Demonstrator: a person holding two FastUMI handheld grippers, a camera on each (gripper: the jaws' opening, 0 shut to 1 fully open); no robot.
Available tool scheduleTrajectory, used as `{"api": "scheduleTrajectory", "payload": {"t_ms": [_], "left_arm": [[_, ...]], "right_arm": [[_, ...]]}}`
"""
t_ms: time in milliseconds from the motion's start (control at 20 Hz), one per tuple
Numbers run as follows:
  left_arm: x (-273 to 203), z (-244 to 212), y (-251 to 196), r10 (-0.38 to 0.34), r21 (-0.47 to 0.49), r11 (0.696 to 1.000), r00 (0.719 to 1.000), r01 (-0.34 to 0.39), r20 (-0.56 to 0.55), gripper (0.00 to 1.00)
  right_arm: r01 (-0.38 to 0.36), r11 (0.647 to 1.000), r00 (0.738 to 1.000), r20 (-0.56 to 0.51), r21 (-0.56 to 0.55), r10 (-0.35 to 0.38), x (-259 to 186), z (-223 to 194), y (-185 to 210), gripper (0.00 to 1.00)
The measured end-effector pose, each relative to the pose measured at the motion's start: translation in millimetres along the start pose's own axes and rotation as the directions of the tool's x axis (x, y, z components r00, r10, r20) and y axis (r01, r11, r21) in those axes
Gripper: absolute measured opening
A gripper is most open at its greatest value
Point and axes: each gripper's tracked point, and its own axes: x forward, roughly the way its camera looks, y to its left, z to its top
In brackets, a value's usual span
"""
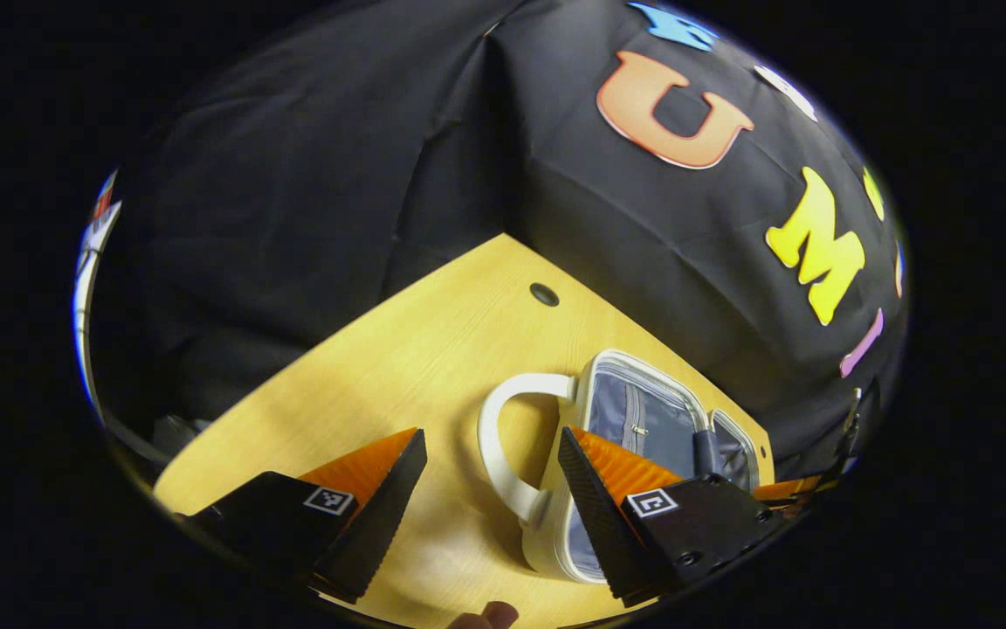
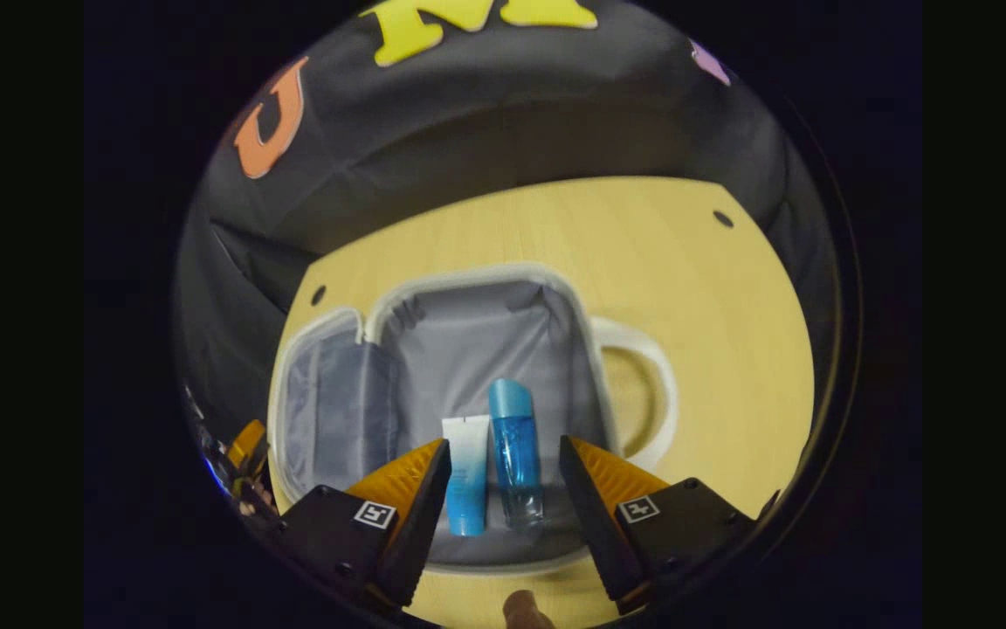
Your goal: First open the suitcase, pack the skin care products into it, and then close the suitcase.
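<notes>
left gripper view: the left gripper [image 1: 490,489] is hanging wide open and empty over the table [image 1: 398,367], with the open suitcase [image 1: 643,411] lying off its right finger, handle [image 1: 503,454] pointing into the gap. right gripper view: the right gripper [image 2: 503,489] is hovering wide open, gripping nothing, over the suitcase's main half, where the tube [image 2: 466,480] and blue bottle [image 2: 516,454] are lying side by side, long axes running straight away between the jaws. the lid [image 2: 328,411] is lying flat to the left, so closing looks next.

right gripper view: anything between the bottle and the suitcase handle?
Only bare grey lining and the white rim. The bottle lies beside the tube inside the suitcase; the handle sticks out past that rim.
</notes>
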Motion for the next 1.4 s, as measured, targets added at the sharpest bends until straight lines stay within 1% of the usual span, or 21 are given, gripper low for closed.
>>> {"api": "scheduleTrajectory", "payload": {"t_ms": [50, 150, 250, 300, 350, 450, 500, 550, 600, 650, 700, 750, 800, 850, 900, 1000, 1100, 1200, 1300, 1350, 1400], "left_arm": [[3.3, -3.9, -2.8, -0.019, -0.031, 0.999, 1.0, 0.018, -0.014, 0.97], [7.0, -7.4, -6.3, -0.052, -0.116, 0.992, 0.998, 0.047, -0.04, 0.96], [16.6, -8.3, -6.1, -0.077, -0.218, 0.974, 0.996, 0.065, -0.043, 0.94], [19.3, -9.4, -6.9, -0.096, -0.28, 0.957, 0.994, 0.079, -0.046, 0.93], [22.4, -10.5, -7.9, -0.11, -0.341, 0.936, 0.993, 0.087, -0.049, 0.89], [27.2, -13.8, -4.5, -0.126, -0.445, 0.891, 0.991, 0.093, -0.046, 0.81], [31.8, -18.0, -1.0, -0.12, -0.478, 0.875, 0.991, 0.082, -0.05, 0.63], [34.5, -23.8, -0.1, -0.115, -0.509, 0.858, 0.992, 0.067, -0.062, 0.65], [36.2, -23.4, -4.3, -0.126, -0.55, 0.832, 0.99, 0.069, -0.067, 0.46], [37.4, -28.0, -7.1, -0.129, -0.577, 0.815, 0.988, 0.055, -0.088, 0.47], [36.7, -27.0, -13.0, -0.148, -0.598, 0.799, 0.985, 0.063, -0.094, 0.42], [35.3, -27.2, -14.0, -0.134, -0.59, 0.806, 0.985, 0.046, -0.105, 0.17], [39.3, -28.9, -16.1, -0.121, -0.571, 0.82, 0.987, 0.037, -0.109, 0.1], [38.2, -23.9, -19.0, -0.113, -0.541, 0.84, 0.989, 0.042, -0.099, 0.17], [32.9, -16.9, -23.7, -0.105, -0.515, 0.856, 0.991, 0.046, -0.087, 0.15], [24.8, 2.3, -31.2, -0.073, -0.492, 0.87, 0.996, 0.038, -0.052, 0.09], [11.1, 23.0, -49.5, -0.06, -0.446, 0.894, 0.998, 0.051, -0.005, 0.07], [-4.3, 38.7, -72.3, -0.058, -0.342, 0.937, 0.997, 0.069, 0.042, 0.06], [-17.0, 51.7, -95.0, -0.032, -0.233, 0.971, 0.997, 0.048, 0.07, 0.05], [-27.5, 58.2, -110.3, -0.028, -0.19, 0.981, 0.996, 0.045, 0.089, 0.13], [-37.5, 65.2, -127.7, -0.036, -0.151, 0.987, 0.993, 0.053, 0.116, 0.04]], "right_arm": [[-0.008, 1.0, 0.997, 0.074, -0.027, 0.01, -24.0, 15.4, -4.1, 0.74], [-0.022, 0.997, 0.977, 0.21, -0.079, 0.038, -81.0, 43.6, -14.1, 0.74], [-0.018, 0.995, 0.937, 0.346, -0.1, 0.052, -145.7, 66.4, -31.6, 0.74], [0.005, 0.995, 0.905, 0.424, -0.102, 0.039, -178.7, 78.7, -45.0, 0.74], [0.044, 0.994, 0.868, 0.497, -0.1, 0.012, -210.8, 88.3, -62.1, 0.71], [0.16, 0.983, 0.767, 0.638, -0.085, -0.07, -274.0, 104.1, -102.7, 0.71], [0.215, 0.974, 0.717, 0.689, -0.073, -0.107, -304.3, 106.2, -120.5, 0.75], [0.247, 0.967, 0.679, 0.723, -0.061, -0.128, -325.5, 103.2, -132.1, 0.7], [0.265, 0.963, 0.655, 0.742, -0.05, -0.142, -338.5, 100.5, -138.8, 0.72], [0.283, 0.958, 0.644, 0.747, -0.037, -0.161, -345.9, 95.2, -148.5, 0.75], [0.293, 0.956, 0.645, 0.743, -0.024, -0.179, -348.8, 89.3, -160.3, 0.75], [0.291, 0.957, 0.65, 0.737, -0.016, -0.185, -351.5, 83.9, -167.3, 0.75], [0.291, 0.957, 0.653, 0.733, -0.012, -0.189, -352.7, 81.5, -173.6, 0.75], [0.294, 0.956, 0.651, 0.734, -0.008, -0.194, -356.0, 80.1, -180.3, 0.75], [0.299, 0.954, 0.644, 0.741, -0.013, -0.192, -358.7, 79.7, -186.3, 0.75], [0.316, 0.948, 0.628, 0.755, -0.029, -0.186, -364.3, 79.8, -198.0, 0.75], [0.312, 0.949, 0.633, 0.756, -0.048, -0.17, -363.2, 80.7, -206.2, 0.78], [0.285, 0.957, 0.642, 0.753, -0.059, -0.145, -362.4, 84.6, -212.9, 0.78], [0.265, 0.961, 0.645, 0.755, -0.074, -0.12, -361.8, 89.7, -221.3, 0.78], [0.255, 0.963, 0.645, 0.757, -0.084, -0.105, -361.6, 92.9, -224.2, 0.78], [0.244, 0.965, 0.645, 0.759, -0.093, -0.09, -361.6, 95.9, -227.0, 0.78]]}}
